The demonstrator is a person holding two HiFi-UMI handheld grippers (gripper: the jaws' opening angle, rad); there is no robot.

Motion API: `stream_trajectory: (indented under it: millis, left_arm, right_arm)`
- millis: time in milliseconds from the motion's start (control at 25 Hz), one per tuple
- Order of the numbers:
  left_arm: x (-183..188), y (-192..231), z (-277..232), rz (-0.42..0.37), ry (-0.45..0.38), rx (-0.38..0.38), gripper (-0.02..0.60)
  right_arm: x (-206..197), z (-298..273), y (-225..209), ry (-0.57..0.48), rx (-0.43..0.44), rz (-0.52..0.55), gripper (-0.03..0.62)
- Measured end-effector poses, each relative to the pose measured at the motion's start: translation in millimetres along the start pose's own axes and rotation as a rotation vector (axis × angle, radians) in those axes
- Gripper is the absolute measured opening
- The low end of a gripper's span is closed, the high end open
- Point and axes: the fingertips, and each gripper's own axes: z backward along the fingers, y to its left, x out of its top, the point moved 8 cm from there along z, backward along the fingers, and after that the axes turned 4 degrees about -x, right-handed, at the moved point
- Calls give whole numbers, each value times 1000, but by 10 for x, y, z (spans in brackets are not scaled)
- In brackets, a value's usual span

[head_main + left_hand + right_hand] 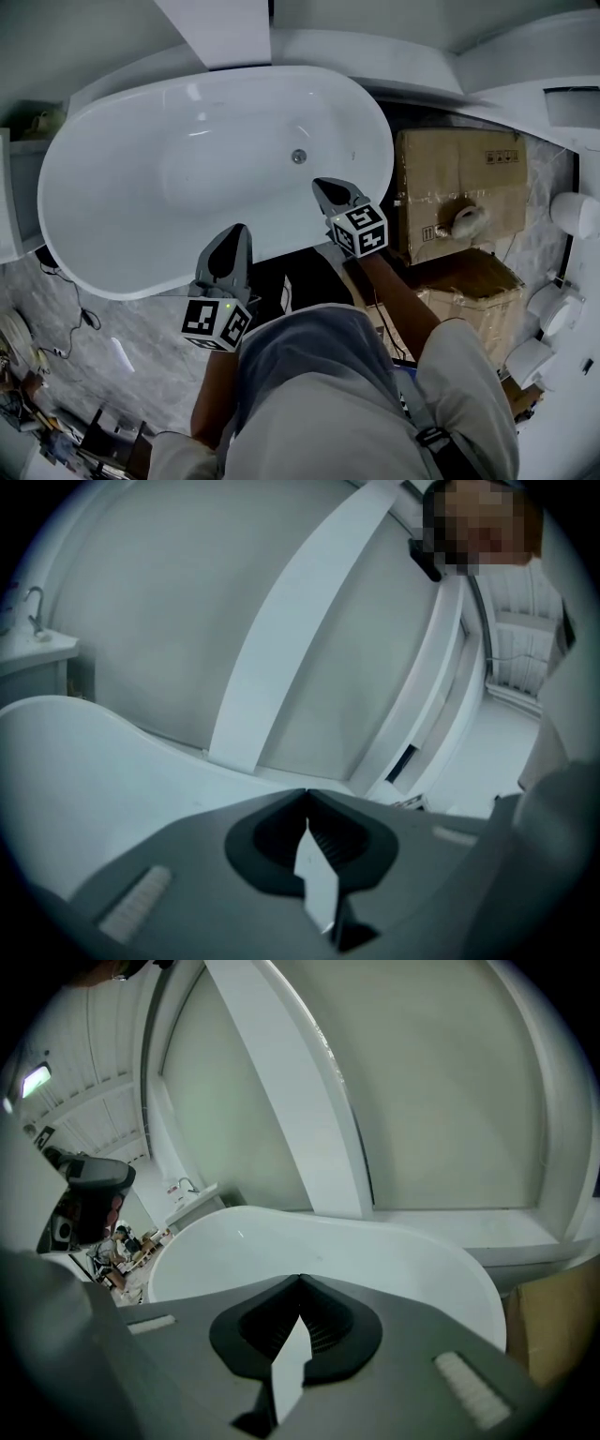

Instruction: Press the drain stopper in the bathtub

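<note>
A white oval bathtub [141,216] fills the upper left of the head view. Its round metal drain stopper [299,157] sits on the tub floor toward the right end. My right gripper [321,184] hangs above the tub's near right rim, a little below and right of the stopper, with its jaws shut on nothing. Lower down, my left gripper [238,230] is over the tub's near rim, also shut and empty. In the left gripper view the closed gripper [306,791] points over the tub rim [84,761]. The right gripper [300,1279] faces the tub [394,1251]; the stopper is hidden there.
A slanted white panel [220,28] leans over the far tub rim. Cardboard boxes [459,187] stand close to the tub's right end, with white ceramic fixtures [574,212] beyond them. Cables [75,314] lie on the grey marble floor at the left.
</note>
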Motion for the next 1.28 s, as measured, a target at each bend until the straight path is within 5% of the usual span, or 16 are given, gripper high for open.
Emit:
stream_trajectory:
  millis: [360, 1280]
  left_arm:
    - [194, -294, 230, -6, -44, -41, 0]
    - [597, -858, 729, -97, -201, 53, 0]
  right_arm:
    - [343, 497, 180, -80, 32, -15, -5]
    - [1168, 1581, 562, -210, 174, 170, -5]
